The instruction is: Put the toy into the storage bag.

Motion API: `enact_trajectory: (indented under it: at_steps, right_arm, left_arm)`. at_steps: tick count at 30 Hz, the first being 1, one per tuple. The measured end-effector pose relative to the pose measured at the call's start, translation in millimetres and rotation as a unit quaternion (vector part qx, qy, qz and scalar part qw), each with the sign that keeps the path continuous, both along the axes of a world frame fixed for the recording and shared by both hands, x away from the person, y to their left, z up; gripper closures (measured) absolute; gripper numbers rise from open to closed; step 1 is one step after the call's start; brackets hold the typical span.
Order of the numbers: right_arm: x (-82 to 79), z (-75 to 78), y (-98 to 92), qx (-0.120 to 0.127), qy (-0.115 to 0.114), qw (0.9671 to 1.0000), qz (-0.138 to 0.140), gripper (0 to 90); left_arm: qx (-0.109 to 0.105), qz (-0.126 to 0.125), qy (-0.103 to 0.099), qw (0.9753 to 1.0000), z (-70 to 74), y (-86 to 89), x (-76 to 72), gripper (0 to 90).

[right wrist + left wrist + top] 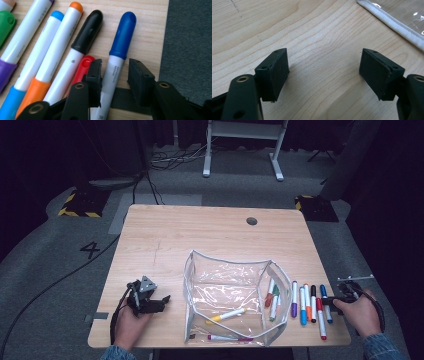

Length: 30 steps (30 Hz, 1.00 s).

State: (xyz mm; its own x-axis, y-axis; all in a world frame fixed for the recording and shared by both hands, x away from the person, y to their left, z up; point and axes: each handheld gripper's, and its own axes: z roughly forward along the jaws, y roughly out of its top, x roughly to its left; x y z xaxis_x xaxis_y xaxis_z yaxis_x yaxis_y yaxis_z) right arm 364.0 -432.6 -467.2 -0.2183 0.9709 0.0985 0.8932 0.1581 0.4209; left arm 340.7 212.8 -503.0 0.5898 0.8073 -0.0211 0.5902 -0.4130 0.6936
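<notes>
Light wooden rectangular table (165, 235), person seated at its near edge. Clear plastic zip pouch with white trim (200, 270) stands open in the middle front; a yellow-capped marker (226, 315), a magenta one (225, 338) and a few green/orange ones (272, 296) are inside. Row of loose white-barrelled markers (303, 302) lies just right of the pouch, side by side, near the table's right edge.

Left gripper (324, 72) rests on bare wood left of the pouch, jaws wide apart, nothing between them; the pouch's white trim (392, 22) sits just ahead.

Right gripper (114, 75) straddles the blue-capped white marker (120, 50), the outermost of the row. Jaws partly closed, one on each side of the barrel, gap visible on the right side, so not yet clamped. Inner jaw sits over the red-capped marker (83, 66), touching or nearly so.

Risks, by my judgement: closing now may pinch the red marker too or shove the black-capped marker (87, 32) sideways. The blue marker is close to the table edge; a glancing grip on the round barrel could roll it off onto the grey carpet floor (190, 37).
</notes>
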Motion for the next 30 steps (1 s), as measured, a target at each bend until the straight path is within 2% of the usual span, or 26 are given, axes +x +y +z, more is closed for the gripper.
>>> enact_trajectory:
  at_steps: [3, 6, 12, 15, 24, 30]
  right_arm:
    - [1.9, 0.4, 2.7, -0.003, 0.003, 0.9999, -0.012, 69.5]
    - [3.5, 0.4, 3.5, 0.016, 0.008, 0.9994, -0.029, 76.3]
    - [3.3, 0.1, 0.2, 0.054, 0.007, 0.9971, -0.053, 76.8]
    - [1.4, 5.9, -1.9, 0.062, -0.002, 0.9967, -0.053, 76.9]
    - [-8.3, 41.6, 0.0, 0.087, -0.044, 0.9951, -0.013, 76.9]
    - [-17.9, 71.6, 11.5, 0.099, -0.076, 0.9919, 0.024, 76.9]
  left_arm:
    - [0.000, 0.000, 0.000, 1.0000, 0.0, 0.0, 0.0, 24.0]
    - [0.000, 0.000, 0.000, 1.0000, 0.0, 0.0, -0.1, 24.0]
    - [0.000, 0.000, 0.000, 1.0000, 0.0, 0.1, -0.1, 23.9]
    - [0.000, 0.000, 0.000, 1.0000, 0.0, 0.0, -0.2, 24.0]
    - [0.000, 0.000, 0.000, 1.0000, 0.0, 0.1, -0.1, 24.0]
    - [0.000, 0.000, 0.000, 1.0000, 0.0, 0.0, -0.2, 24.0]
